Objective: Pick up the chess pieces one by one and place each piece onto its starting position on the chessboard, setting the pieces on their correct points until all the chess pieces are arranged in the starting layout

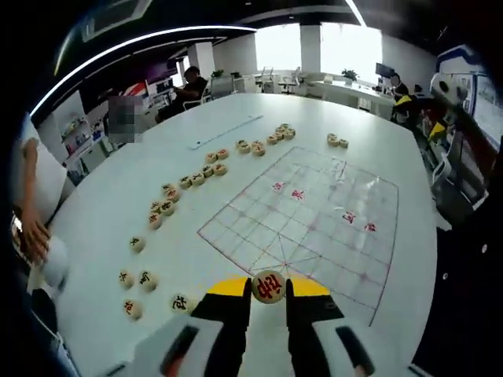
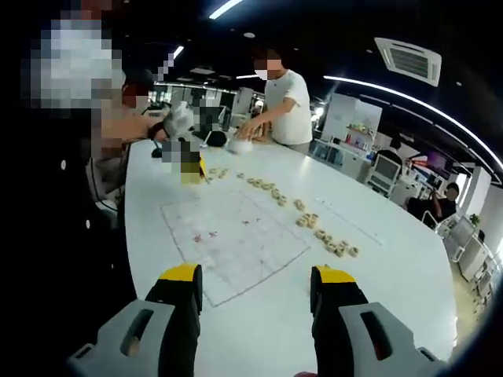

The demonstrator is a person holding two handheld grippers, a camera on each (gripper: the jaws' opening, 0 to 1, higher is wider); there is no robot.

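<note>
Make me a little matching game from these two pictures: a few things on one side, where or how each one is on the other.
Things:
1. left tool
2. right tool
3. chessboard sheet
4. loose chess pieces

States:
a. open, holding nothing
b. lying flat on the white table
c. shut on a red-marked piece
d. strung in a curved row beside the board

Pairs: 1-c, 2-a, 3-b, 4-d

1. The white surface (image 1: 118, 196) carries a clear board (image 1: 314, 224) with red lines near one edge.
2. Round pieces (image 1: 196, 177) lie in a loose curved row beside the board.
3. A small white bowl (image 2: 240, 146) sits near the far edge.
</note>
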